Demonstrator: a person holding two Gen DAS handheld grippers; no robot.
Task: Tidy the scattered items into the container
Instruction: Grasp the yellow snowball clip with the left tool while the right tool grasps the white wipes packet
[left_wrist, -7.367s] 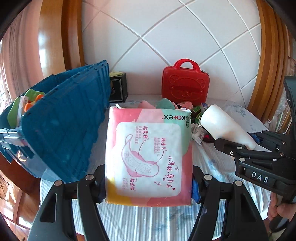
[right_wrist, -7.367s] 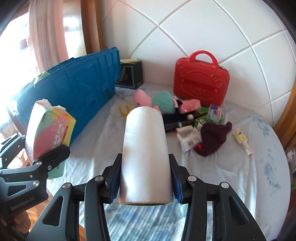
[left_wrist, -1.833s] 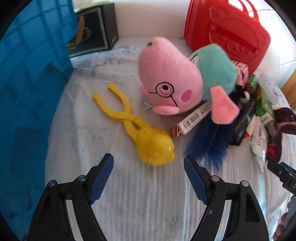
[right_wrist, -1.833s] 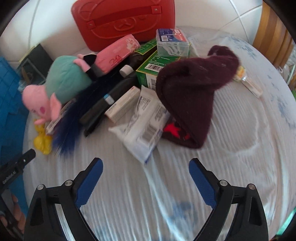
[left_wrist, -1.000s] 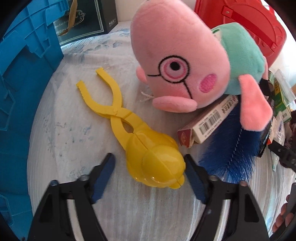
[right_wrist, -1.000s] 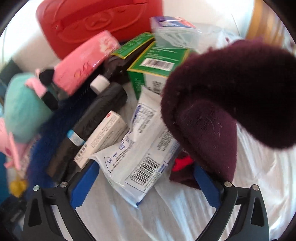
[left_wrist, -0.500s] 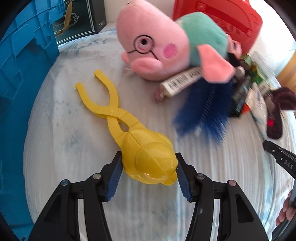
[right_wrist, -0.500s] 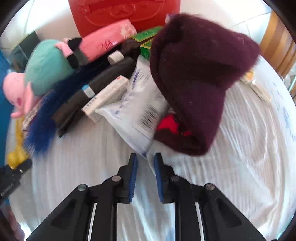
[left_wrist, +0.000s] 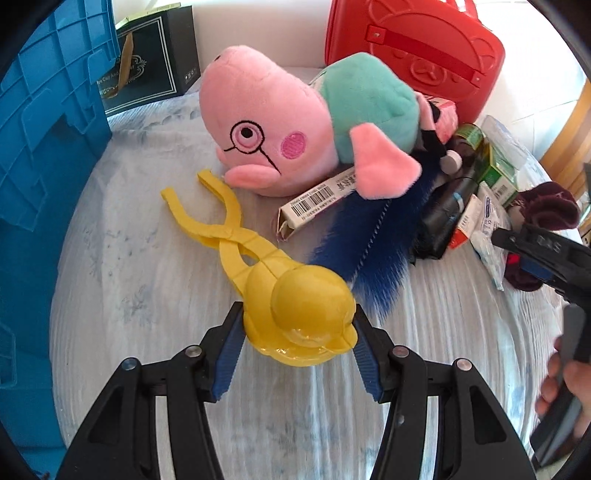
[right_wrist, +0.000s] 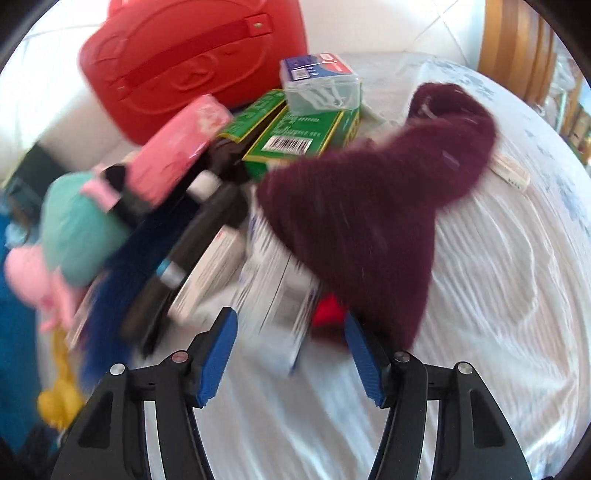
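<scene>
Since half a second ago, right gripper (right_wrist: 290, 341) popped back open around one white packet (right_wrist: 275, 295); left gripper (left_wrist: 298, 341) clamps one closed yellow tongs (left_wrist: 258, 266).

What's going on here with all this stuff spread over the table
A person is tidying a cluttered table with two handheld grippers. The left gripper is shut on the round head of a yellow clamp toy, with the blue crate just to its left. The right gripper is open, its fingers set either side of a white packet that lies partly under a maroon knit hat. A pink pig plush, boxes and a red case are not yet packed.
</scene>
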